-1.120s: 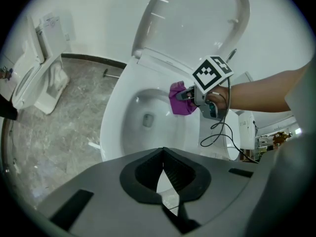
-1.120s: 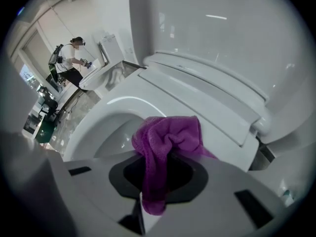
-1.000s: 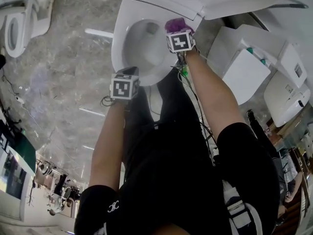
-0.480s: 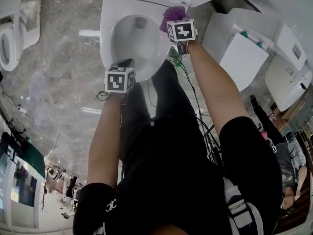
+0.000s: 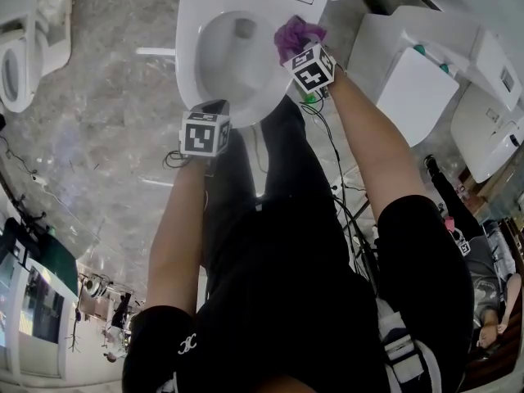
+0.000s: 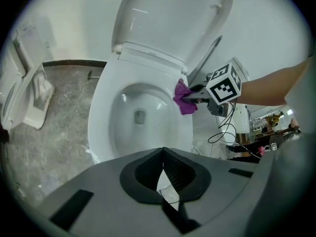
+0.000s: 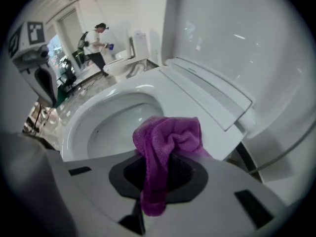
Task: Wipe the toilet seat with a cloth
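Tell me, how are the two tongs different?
The right tongs are shut on a purple cloth; the left tongs are shut on nothing. The right tongs are at the toilet rim's right side, near the hinge; the left tongs are at its front edge. Both point down toward it.

Toilet seat (image 5: pixel 187 51): white, glossy oval ring, down flat on bowl, dry-looking, no visible marks. Open centre shows bowl below.

Cloth (image 5: pixel 295 34): purple microfibre, bunched and crumpled, pinched between jaws of right gripper (image 7: pixel 159 174). Rumpled wad bulges forward past jaws, one tail hangs back and down through them. Sits over right rear stretch of seat ring in head view; actual contact with seat not discernible.
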`<state>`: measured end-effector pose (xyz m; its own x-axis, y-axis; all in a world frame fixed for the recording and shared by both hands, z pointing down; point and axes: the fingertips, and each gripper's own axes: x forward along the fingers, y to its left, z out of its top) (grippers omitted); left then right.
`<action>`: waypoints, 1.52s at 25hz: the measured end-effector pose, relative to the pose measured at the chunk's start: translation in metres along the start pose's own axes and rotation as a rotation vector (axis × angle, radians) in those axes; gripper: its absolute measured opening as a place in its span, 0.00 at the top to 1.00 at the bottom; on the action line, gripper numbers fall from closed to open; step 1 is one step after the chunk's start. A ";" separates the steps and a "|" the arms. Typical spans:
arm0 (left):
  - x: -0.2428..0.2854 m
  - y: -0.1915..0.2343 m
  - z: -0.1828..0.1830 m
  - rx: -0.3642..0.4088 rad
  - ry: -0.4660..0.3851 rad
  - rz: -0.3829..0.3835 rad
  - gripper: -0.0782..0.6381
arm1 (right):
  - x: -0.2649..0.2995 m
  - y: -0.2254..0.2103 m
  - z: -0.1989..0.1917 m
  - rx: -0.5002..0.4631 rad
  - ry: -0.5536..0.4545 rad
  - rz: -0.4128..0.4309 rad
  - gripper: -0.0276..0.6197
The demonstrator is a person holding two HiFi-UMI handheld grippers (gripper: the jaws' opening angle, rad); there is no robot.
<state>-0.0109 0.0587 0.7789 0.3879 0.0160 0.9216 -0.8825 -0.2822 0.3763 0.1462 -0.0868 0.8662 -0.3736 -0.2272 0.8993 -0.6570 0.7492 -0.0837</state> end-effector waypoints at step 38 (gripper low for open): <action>-0.071 0.122 -0.166 0.007 0.015 -0.032 0.88 | 0.019 0.335 -0.018 0.168 0.044 0.188 0.86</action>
<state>-0.1902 0.1823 0.7753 0.4116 0.0392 0.9105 -0.8680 -0.2876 0.4047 -0.0690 0.1709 0.8634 -0.4731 -0.0636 0.8787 -0.6796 0.6611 -0.3180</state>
